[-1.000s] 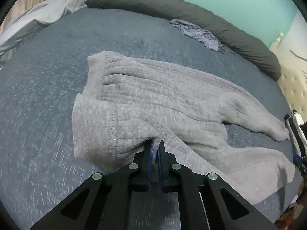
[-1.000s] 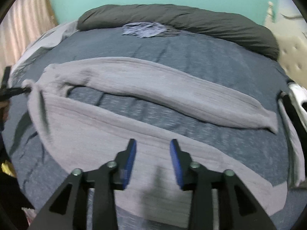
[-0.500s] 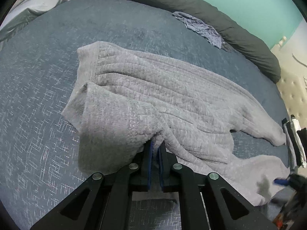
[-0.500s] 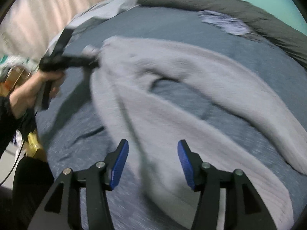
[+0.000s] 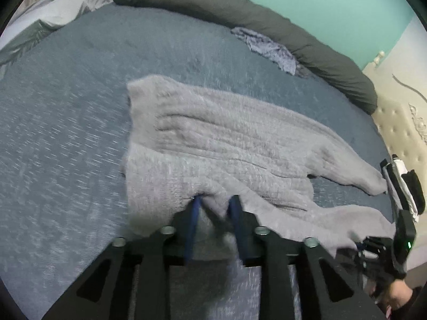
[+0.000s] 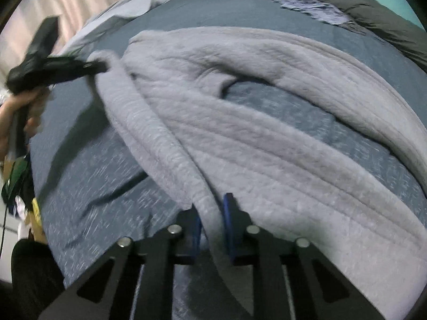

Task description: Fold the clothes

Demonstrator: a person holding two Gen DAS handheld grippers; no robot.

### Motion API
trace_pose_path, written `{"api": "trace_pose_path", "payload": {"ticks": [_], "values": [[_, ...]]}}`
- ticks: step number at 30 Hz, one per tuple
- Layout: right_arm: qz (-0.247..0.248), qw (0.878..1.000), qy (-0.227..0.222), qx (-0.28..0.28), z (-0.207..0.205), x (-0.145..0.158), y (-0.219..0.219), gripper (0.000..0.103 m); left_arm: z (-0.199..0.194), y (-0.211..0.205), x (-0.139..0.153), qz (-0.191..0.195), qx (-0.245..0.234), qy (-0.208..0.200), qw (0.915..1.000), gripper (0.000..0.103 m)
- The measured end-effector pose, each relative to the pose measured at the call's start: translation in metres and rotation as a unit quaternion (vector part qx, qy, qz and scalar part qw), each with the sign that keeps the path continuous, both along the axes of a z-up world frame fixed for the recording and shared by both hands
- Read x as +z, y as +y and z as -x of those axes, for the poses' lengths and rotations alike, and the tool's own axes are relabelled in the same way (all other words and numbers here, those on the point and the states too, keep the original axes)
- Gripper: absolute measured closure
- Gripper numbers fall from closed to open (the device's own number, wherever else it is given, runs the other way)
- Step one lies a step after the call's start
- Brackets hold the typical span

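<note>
A grey ribbed knit sweater [image 5: 226, 138] lies spread on the blue bed [image 5: 66, 133]. My left gripper [image 5: 214, 202] is open, its blue pads apart, with the sweater's near edge lying loose between them. In the right wrist view the sweater [image 6: 267, 133] runs diagonally across the bed. My right gripper [image 6: 212, 208] has its jaws closed in on a raised fold of the sweater's edge. The left gripper also shows in the right wrist view [image 6: 101, 66] at the sweater's far corner. The right gripper shows at the lower right of the left wrist view [image 5: 360, 245].
A long dark grey bolster [image 5: 253, 18] lies along the far edge of the bed below a teal wall. A crumpled blue-grey cloth [image 5: 269, 48] lies beside it. A pale sheet [image 5: 58, 13] is bunched at the far left. A cream tufted headboard [image 5: 395, 128] stands right.
My left gripper has opened and let go of the sweater's corner. My right gripper has moved down to the sweater's edge and closed on a fold of it.
</note>
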State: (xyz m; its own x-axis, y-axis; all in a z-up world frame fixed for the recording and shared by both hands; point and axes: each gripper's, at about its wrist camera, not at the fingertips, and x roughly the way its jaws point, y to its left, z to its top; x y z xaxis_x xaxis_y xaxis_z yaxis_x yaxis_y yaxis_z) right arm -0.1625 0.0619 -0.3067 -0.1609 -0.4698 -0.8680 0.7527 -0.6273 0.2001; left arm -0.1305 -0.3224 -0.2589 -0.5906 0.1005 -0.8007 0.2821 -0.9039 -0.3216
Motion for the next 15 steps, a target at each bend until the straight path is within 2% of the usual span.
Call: {"api": "trace_pose_path", "payload": {"ticks": [3, 4, 5, 6, 8, 11, 15], "values": [[0.016, 1.000, -0.004, -0.017, 0.007, 0.003, 0.007, 0.092, -0.016, -0.002, 0.005, 0.015, -0.010, 0.001, 0.9998, 0.066], [0.019, 1.000, -0.005, -0.020, 0.009, 0.005, 0.009, 0.092, -0.022, -0.004, 0.004, 0.020, -0.007, -0.001, 0.9998, 0.060], [0.021, 1.000, -0.006, -0.022, 0.010, 0.006, 0.010, 0.092, -0.026, -0.006, 0.002, 0.029, 0.000, -0.004, 0.9996, 0.049], [0.022, 0.999, -0.006, -0.023, 0.011, 0.008, 0.011, 0.092, -0.029, -0.008, -0.001, 0.038, 0.009, -0.006, 0.9992, 0.033], [0.021, 0.999, -0.004, -0.025, 0.012, 0.010, 0.011, 0.092, -0.039, -0.016, -0.008, 0.026, 0.021, 0.003, 0.9994, 0.032], [0.022, 0.999, -0.006, -0.027, 0.013, 0.012, 0.012, 0.092, -0.046, -0.024, -0.021, 0.013, 0.029, -0.005, 0.9995, 0.032], [0.023, 0.999, -0.009, -0.027, 0.014, 0.011, 0.009, 0.092, -0.048, -0.022, -0.034, 0.003, 0.011, -0.007, 0.9999, 0.033]]}}
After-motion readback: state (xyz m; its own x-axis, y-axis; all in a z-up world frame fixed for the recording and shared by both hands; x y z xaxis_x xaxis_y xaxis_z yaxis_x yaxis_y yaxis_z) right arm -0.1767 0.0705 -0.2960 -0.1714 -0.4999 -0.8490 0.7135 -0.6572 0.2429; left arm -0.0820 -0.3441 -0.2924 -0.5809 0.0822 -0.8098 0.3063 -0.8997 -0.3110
